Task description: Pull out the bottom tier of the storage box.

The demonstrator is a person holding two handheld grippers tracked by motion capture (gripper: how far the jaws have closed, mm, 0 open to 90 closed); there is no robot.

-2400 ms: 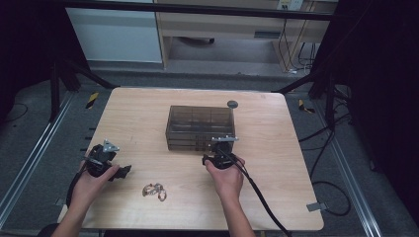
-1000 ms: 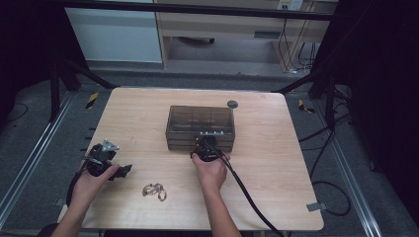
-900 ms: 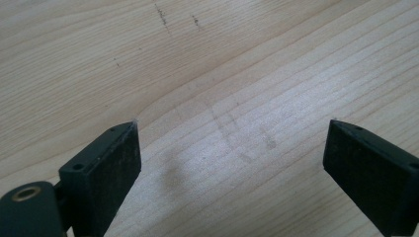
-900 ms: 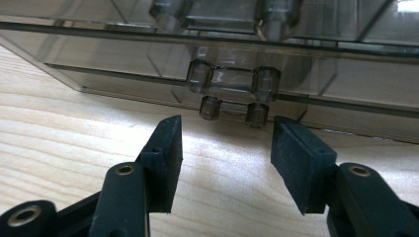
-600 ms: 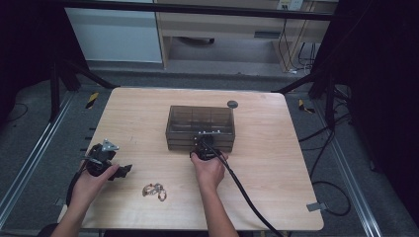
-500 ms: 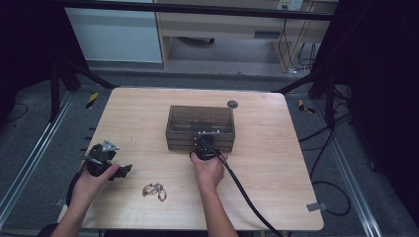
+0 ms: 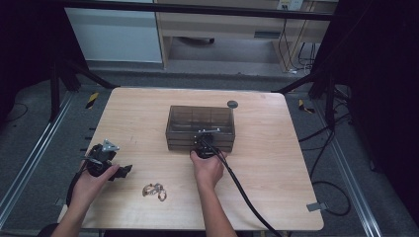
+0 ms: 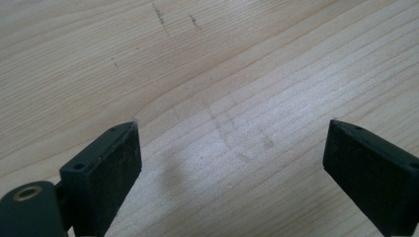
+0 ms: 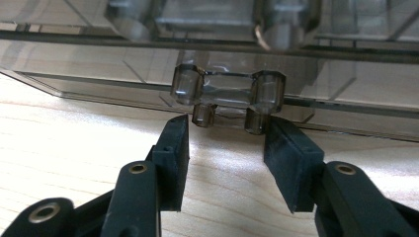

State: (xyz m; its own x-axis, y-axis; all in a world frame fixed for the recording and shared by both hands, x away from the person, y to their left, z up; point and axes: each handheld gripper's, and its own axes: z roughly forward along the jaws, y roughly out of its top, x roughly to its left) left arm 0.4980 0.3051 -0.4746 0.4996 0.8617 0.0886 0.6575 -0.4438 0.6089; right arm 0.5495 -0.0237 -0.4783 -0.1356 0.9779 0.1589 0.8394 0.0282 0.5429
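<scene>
A smoky clear plastic drawer box [image 7: 200,121] stands in the middle of the wooden table [image 7: 276,163]. My right gripper [image 7: 205,146] is at its front face. In the right gripper view the lower drawer's clear handle [image 9: 227,91] sits just beyond my right gripper [image 9: 227,123], whose jaws stand open on either side of the handle's two posts without touching them. My left gripper [image 7: 123,171] rests low near the table's left front, and the left gripper view shows that gripper [image 8: 232,128] wide open over bare wood.
A small pile of metal trinkets [image 7: 154,190] lies near the front edge between the two hands. A dark round disc [image 7: 232,104] lies behind the box's right corner. The right gripper's cable [image 7: 242,190] trails back over the table's front right.
My right gripper has slid left along the box front and then crept in to the drawer handle. The left gripper has not moved.
</scene>
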